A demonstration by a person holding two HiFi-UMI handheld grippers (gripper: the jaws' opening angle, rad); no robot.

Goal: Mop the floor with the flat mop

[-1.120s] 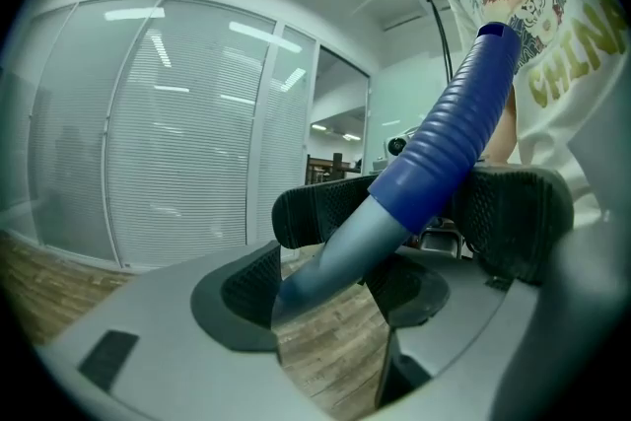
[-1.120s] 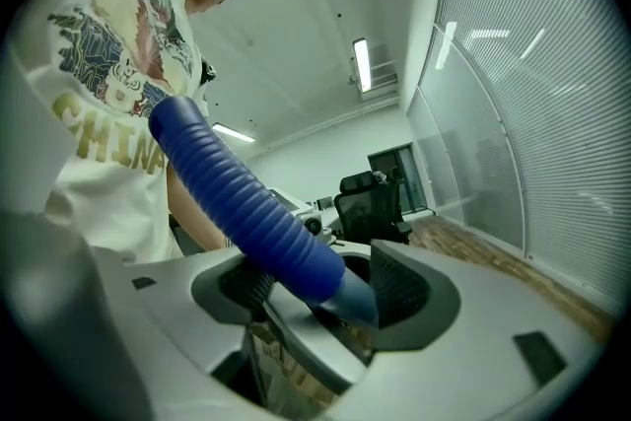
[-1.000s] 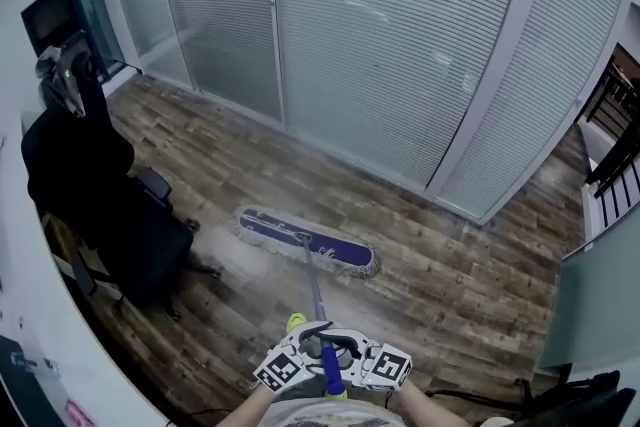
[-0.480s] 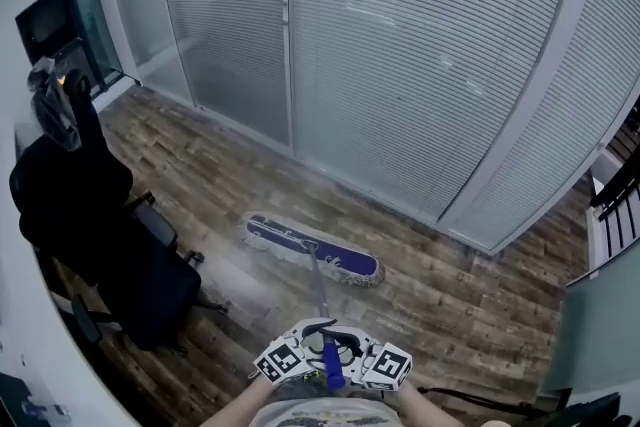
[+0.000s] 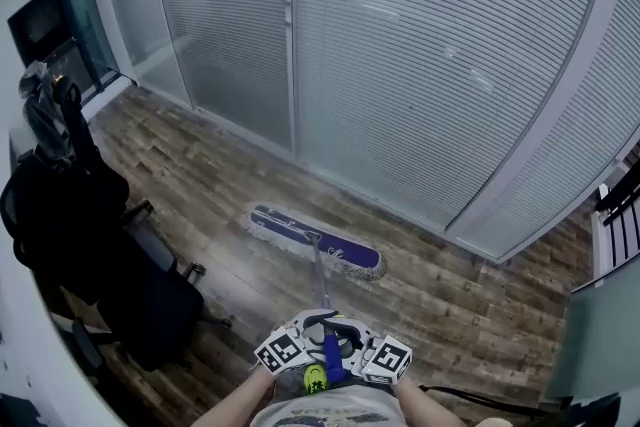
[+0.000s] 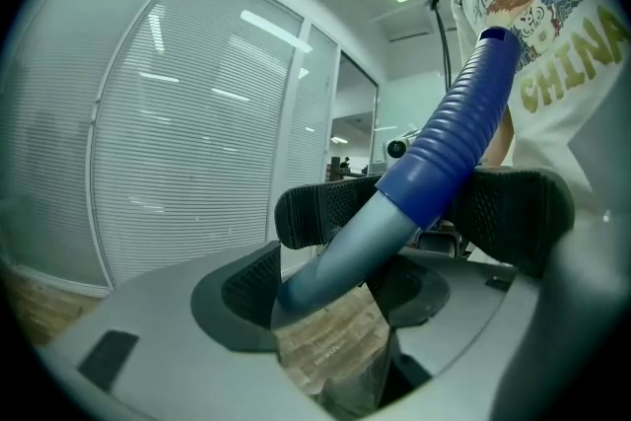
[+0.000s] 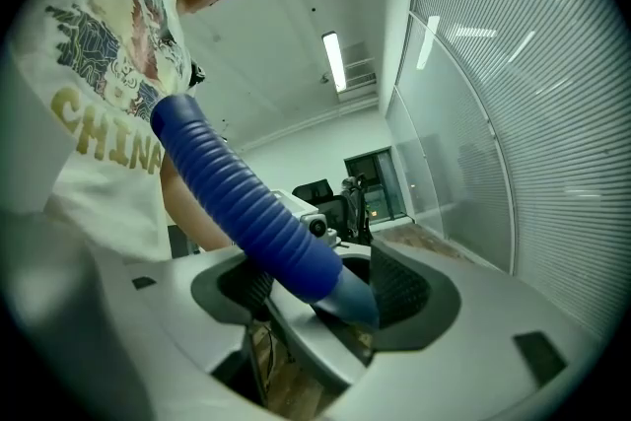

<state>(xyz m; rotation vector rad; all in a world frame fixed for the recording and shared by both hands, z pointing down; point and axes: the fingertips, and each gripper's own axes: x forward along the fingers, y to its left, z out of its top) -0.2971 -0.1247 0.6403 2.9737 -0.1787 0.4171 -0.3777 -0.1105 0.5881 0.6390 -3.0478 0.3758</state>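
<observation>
The flat mop's purple head (image 5: 315,243) lies on the wooden floor in front of the glass wall. Its grey shaft (image 5: 320,280) runs back to me. Both grippers hold the blue ribbed grip (image 6: 463,128) side by side at my waist. In the head view my left gripper (image 5: 300,347) and right gripper (image 5: 368,357) meet around the handle. In the left gripper view the left gripper (image 6: 414,212) is shut on the shaft where it joins the grip. In the right gripper view the right gripper (image 7: 330,286) is shut on the blue grip (image 7: 237,202).
A black office chair (image 5: 90,245) with a bag (image 5: 45,115) hung on its back stands close at the left. A glass partition with blinds (image 5: 400,65) runs across behind the mop. A black railing (image 5: 620,205) shows at the right edge, and a cable (image 5: 470,400) lies on the floor.
I have moved forward with the mop pushed ahead along the floor. The chair has slid lower and nearer at the left. Both grippers keep the same hold on the handle.
</observation>
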